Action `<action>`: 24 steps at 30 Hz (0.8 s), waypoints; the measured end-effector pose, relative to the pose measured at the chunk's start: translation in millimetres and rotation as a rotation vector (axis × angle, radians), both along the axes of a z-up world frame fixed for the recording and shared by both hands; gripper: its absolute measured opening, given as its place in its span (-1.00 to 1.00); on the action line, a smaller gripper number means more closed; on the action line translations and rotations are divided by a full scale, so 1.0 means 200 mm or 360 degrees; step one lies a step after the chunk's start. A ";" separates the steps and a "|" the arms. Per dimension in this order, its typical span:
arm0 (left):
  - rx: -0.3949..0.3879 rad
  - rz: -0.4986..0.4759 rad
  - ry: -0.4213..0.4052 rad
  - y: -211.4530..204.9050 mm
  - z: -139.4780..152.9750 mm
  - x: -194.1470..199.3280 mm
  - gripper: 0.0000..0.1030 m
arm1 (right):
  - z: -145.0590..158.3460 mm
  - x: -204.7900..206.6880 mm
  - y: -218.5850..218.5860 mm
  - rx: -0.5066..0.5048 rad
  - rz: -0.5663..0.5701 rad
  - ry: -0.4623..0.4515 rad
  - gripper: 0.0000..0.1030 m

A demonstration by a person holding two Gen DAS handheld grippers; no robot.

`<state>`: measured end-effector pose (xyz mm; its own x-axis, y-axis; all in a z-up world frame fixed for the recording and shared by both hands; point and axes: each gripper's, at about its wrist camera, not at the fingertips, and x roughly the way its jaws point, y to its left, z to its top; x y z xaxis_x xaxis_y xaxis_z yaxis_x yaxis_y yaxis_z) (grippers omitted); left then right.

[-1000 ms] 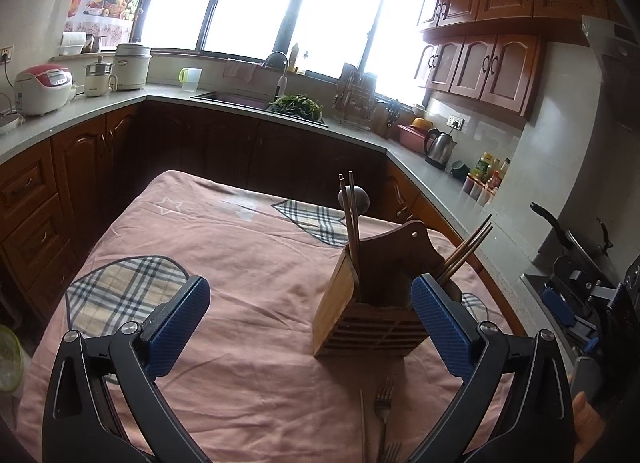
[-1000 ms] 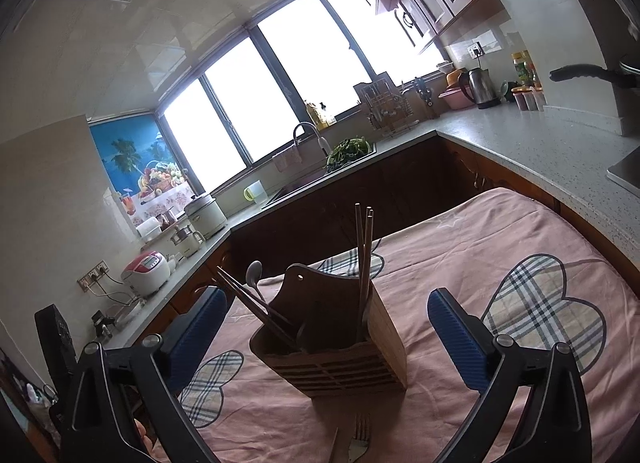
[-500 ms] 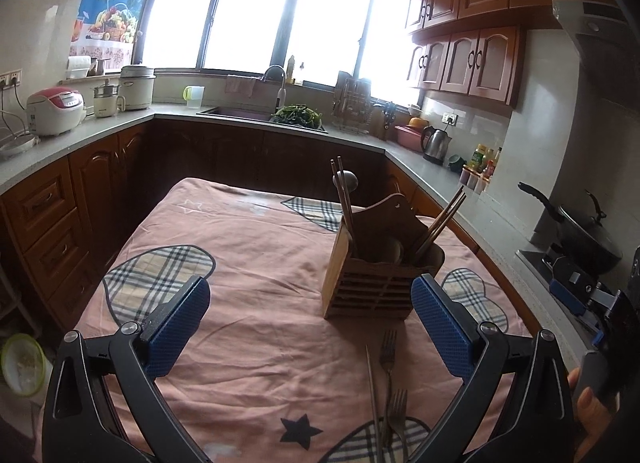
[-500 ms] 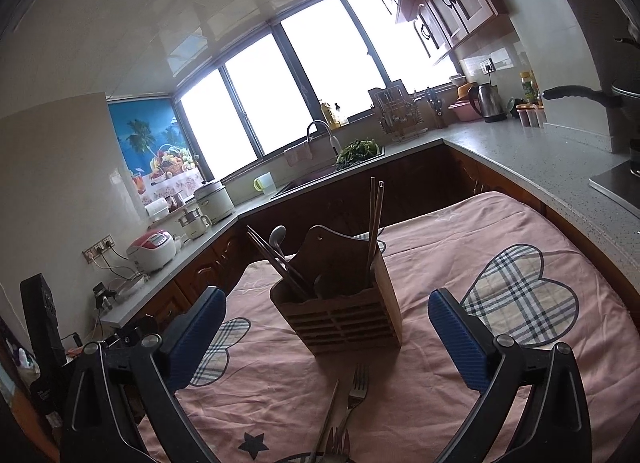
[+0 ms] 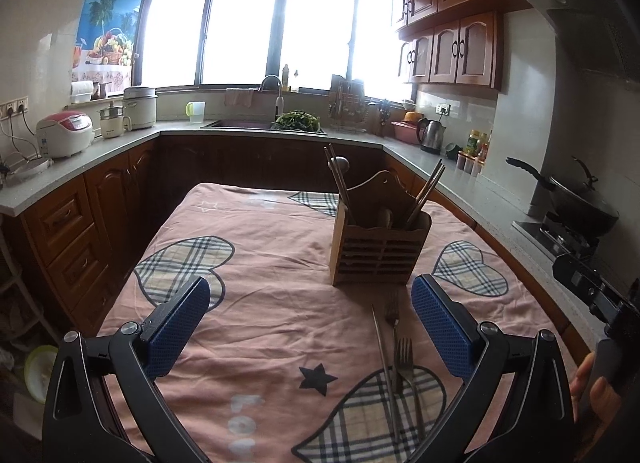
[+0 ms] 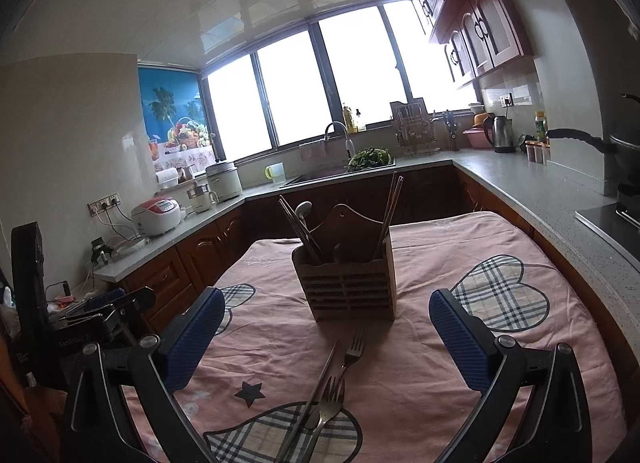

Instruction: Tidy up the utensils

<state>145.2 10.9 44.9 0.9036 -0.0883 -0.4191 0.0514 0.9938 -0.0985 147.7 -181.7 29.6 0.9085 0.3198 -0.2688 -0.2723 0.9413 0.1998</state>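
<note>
A wooden utensil holder [image 5: 380, 247] [image 6: 349, 283] stands upright on the pink tablecloth [image 5: 260, 263], with chopsticks [image 5: 426, 193] and a spoon [image 5: 340, 164] sticking out. Two forks [image 5: 402, 347] [image 6: 340, 375] and a long thin stick [image 5: 382, 351] [image 6: 316, 387] lie flat on the cloth in front of it. My left gripper [image 5: 310, 327] is open and empty, above the near cloth, back from the forks. My right gripper [image 6: 326, 339] is open and empty, over the forks.
Counters wrap around the table: rice cooker [image 5: 64, 133] at left, sink [image 5: 240, 125] at the back, kettle [image 5: 432, 135] and a wok [image 5: 576, 199] on the stove at right. The right gripper's body [image 5: 592, 291] shows at the right edge of the left view.
Both grippers have pulled back and away from the holder, which now looks smaller and farther. The forks and stick have come fully into view. Both jaws stay open.
</note>
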 end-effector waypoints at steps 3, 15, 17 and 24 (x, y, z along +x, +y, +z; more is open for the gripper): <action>0.0026 0.0011 0.0000 0.00 -0.02 -0.06 1.00 | -0.03 -0.08 0.01 -0.0038 -0.0009 -0.0019 1.00; 0.0114 0.0060 -0.0048 -0.07 -0.06 -0.29 1.00 | -0.10 -0.34 -0.01 -0.0130 -0.0110 -0.0097 1.00; 0.0128 0.0076 -0.0063 -0.08 -0.07 -0.32 1.00 | -0.11 -0.36 -0.01 -0.0143 -0.0116 -0.0096 1.00; 0.0183 0.0149 -0.0123 -0.11 -0.11 -0.43 1.00 | -0.21 -0.45 0.00 -0.0164 -0.0137 -0.0103 1.00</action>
<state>60.0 -12.0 22.2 0.9355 0.0421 -0.3507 -0.0387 0.9991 0.0167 58.5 -181.9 -11.7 0.9478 0.2140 -0.2363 -0.1990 0.9762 0.0856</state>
